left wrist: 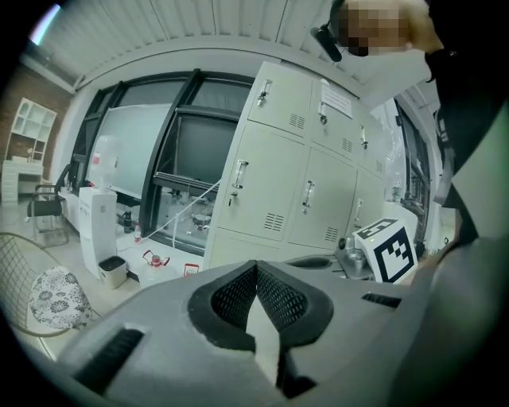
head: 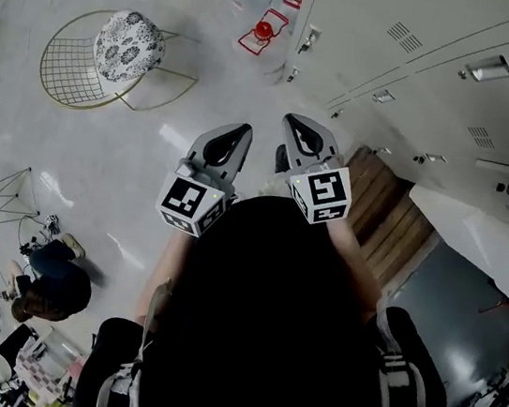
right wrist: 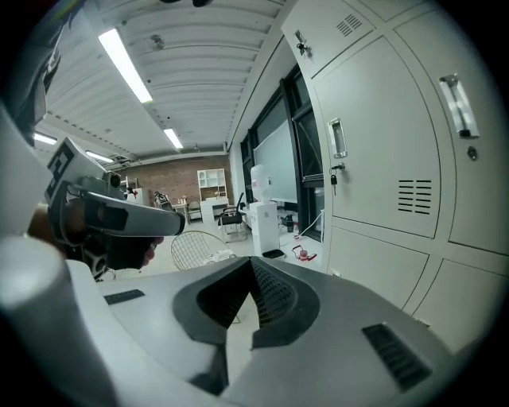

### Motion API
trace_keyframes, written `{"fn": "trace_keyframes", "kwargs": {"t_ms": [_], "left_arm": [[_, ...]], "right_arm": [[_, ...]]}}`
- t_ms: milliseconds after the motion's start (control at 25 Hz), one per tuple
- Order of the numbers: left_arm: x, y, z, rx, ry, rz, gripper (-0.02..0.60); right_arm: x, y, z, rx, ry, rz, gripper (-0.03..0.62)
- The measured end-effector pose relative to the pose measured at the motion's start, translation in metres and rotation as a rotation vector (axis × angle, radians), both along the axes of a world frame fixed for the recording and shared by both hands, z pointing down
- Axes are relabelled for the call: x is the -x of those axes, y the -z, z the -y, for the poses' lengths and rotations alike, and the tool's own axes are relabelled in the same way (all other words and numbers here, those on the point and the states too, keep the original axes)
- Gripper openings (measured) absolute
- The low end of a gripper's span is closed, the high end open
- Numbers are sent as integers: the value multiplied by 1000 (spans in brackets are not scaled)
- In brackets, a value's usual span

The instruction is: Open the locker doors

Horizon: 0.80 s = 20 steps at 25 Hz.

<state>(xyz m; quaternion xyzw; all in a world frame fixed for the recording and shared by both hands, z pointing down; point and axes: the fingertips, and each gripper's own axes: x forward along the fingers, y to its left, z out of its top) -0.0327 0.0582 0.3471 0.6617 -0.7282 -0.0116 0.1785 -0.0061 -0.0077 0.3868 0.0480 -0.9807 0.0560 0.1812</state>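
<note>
The pale grey lockers (head: 447, 56) fill the upper right of the head view, and every door I can see is closed. Both grippers are held side by side in front of the person's body, short of the lockers and touching nothing. My left gripper (head: 242, 132) has its jaws together and empty; its tips (left wrist: 256, 267) point toward the locker bank (left wrist: 294, 175). My right gripper (head: 291, 121) is also shut and empty, its tips (right wrist: 253, 263) beside a tall door (right wrist: 382, 151) with a vertical handle (right wrist: 337, 139).
A wire chair with a patterned cushion (head: 125, 44) stands on the floor at the upper left. Red-capped water bottles (head: 263, 32) sit near the locker corner. A wooden platform (head: 388, 213) lies at the locker base. A seated person (head: 53, 283) is at the lower left. A white dispenser (left wrist: 97, 226) stands by the window.
</note>
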Motion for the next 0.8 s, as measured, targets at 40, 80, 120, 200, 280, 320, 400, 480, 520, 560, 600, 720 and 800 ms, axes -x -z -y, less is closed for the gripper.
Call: {"fn": "trace_keyframes", "kwargs": {"t_ms": [40, 80, 120, 200, 280, 320, 400, 480, 520, 560, 600, 720, 800], "left_arm": [[1, -2, 7, 3, 18, -4, 18], [2, -3, 14, 6, 37, -11, 18], [3, -4, 20, 8, 55, -17, 17], [4, -6, 32, 9, 85, -19, 18], [6, -8, 43, 10, 115, -20, 17], [8, -8, 48, 10, 132, -22, 18], [11, -7, 55, 10, 163, -26, 18], [13, -7, 59, 10, 171, -15, 18], [14, -8, 61, 13, 174, -12, 18], [16, -9, 62, 19, 180, -16, 18], [17, -10, 62, 30, 191, -29, 18], [23, -13, 64, 58, 217, -69, 18], [27, -15, 65, 61, 215, -71, 17]], "right_arm": [[2, -5, 10, 0, 7, -8, 4], [4, -10, 19, 3, 13, -17, 3], [6, -14, 28, 8, 21, -24, 3], [10, -22, 44, 22, 34, -36, 3], [16, -30, 59, 30, 41, -43, 3], [19, -35, 67, 32, 42, -46, 3], [26, -45, 81, 34, 36, -55, 4], [32, -56, 94, 27, 26, -67, 3], [36, -62, 100, 24, 22, -73, 5], [39, -68, 105, 23, 20, -78, 4], [42, -72, 110, 23, 17, -81, 4], [53, -85, 123, 13, 1, -86, 4], [61, -91, 131, -3, -14, -89, 4]]}}
